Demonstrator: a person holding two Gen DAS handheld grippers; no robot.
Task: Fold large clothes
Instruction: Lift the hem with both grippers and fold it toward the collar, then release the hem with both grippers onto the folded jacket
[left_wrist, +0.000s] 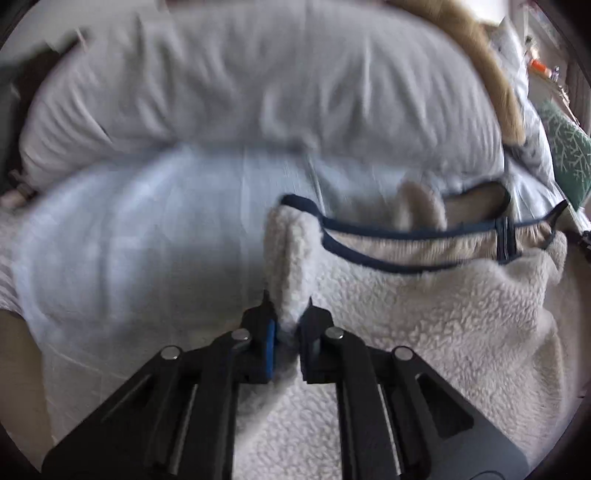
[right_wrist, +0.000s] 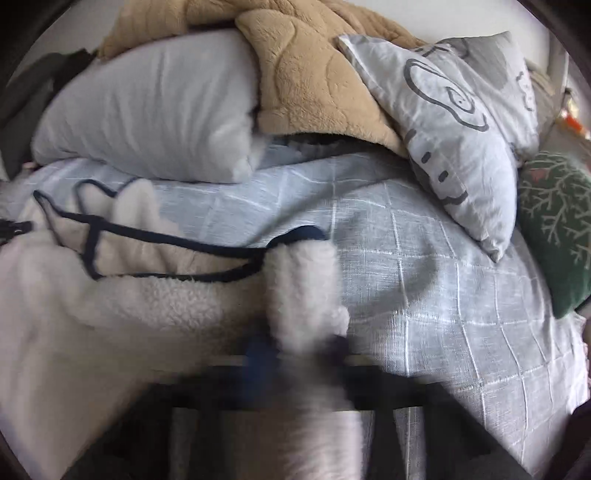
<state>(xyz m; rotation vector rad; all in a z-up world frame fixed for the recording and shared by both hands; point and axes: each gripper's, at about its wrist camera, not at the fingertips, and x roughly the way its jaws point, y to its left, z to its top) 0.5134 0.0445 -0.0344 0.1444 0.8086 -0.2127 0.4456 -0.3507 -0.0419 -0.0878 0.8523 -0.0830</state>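
Fleece garment pinched at both ends

Fleece garment (left_wrist: 424, 295), cream, nubbly, navy-trimmed, rises bunched between the left gripper (left_wrist: 288, 317) and the blurred right gripper (right_wrist: 299, 343), both clamped on it. Beyond lies a pale-blue checked bedspread (right_wrist: 424, 277), then a plump pillow (right_wrist: 147, 110).

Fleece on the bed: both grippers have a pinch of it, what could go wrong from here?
1. The left gripper holds only a narrow ridge of the fleece; it may slip out when lifted.
2. The navy trim lies bunched and twisted, so the fold may come out crooked.
3. The pillow sits close behind and could catch the fleece.
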